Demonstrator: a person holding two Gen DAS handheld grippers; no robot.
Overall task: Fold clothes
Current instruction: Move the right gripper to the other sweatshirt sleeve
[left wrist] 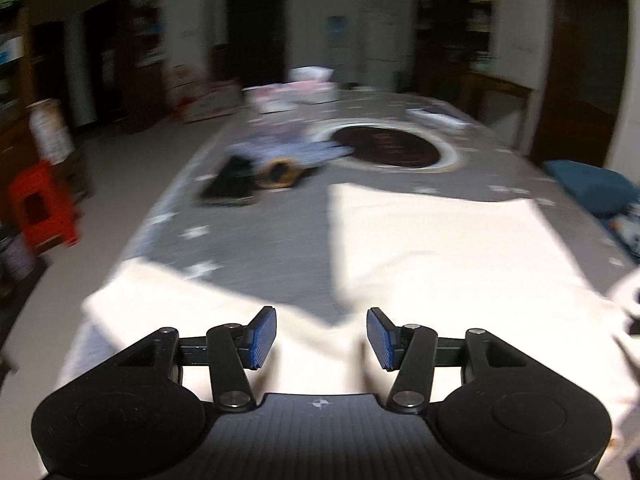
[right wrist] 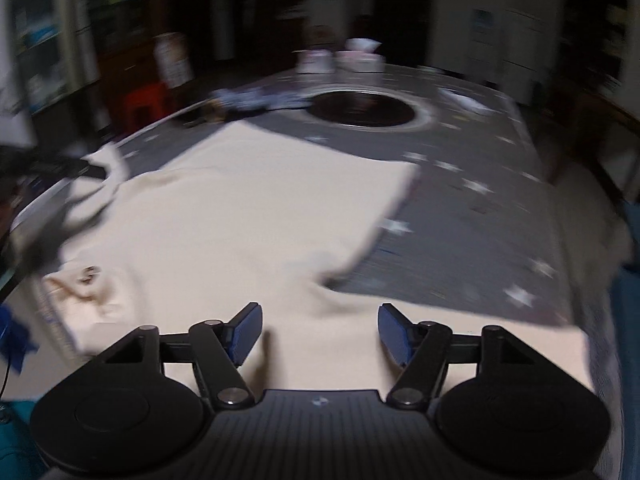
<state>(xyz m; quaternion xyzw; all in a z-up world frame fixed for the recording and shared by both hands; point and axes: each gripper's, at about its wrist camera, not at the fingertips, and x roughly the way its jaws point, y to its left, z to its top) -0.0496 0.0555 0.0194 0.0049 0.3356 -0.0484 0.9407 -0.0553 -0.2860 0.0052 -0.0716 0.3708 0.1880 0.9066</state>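
A cream-white garment (left wrist: 432,248) lies spread flat on the grey star-patterned table cover (left wrist: 256,240). My left gripper (left wrist: 321,338) is open and empty, just above the garment's near left part. In the right wrist view the same garment (right wrist: 256,208) fills the near table, with its collar and label (right wrist: 86,276) at the left. My right gripper (right wrist: 320,334) is open and empty above the garment's near edge. The other gripper shows as a dark blur (right wrist: 44,208) at the left edge. Both views are motion-blurred.
A dark round panel (left wrist: 390,148) sits in the table's middle. A pile of bluish and dark clothes (left wrist: 272,160) lies left of it. Boxes (left wrist: 296,88) stand at the far end. A red stool (left wrist: 40,208) stands on the floor to the left. A teal cushion (left wrist: 592,188) is at the right.
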